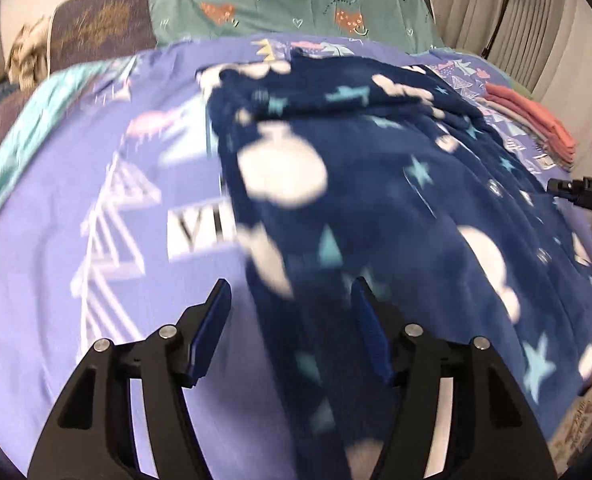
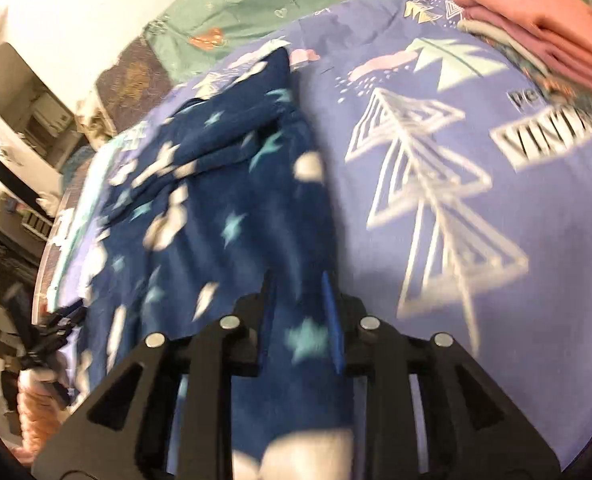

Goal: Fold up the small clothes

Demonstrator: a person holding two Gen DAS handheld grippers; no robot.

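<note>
Fingers of the left gripper stand well apart over the near edge of the navy fleece garment, clamping nothing. The right gripper is parted more narrowly; fleece lies between its fingers, yet they do not seem to press it. The garment lies on the purple bedspread, its far end doubled over, so one fold looks made and more seem left. Beyond the garment's right edge sits a stack of folded pink clothes. It is soft, thick, printed with clouds and stars.

A bed in purple printed sheets fills the room; green pillows behind it, pleated curtains beside them.
</note>
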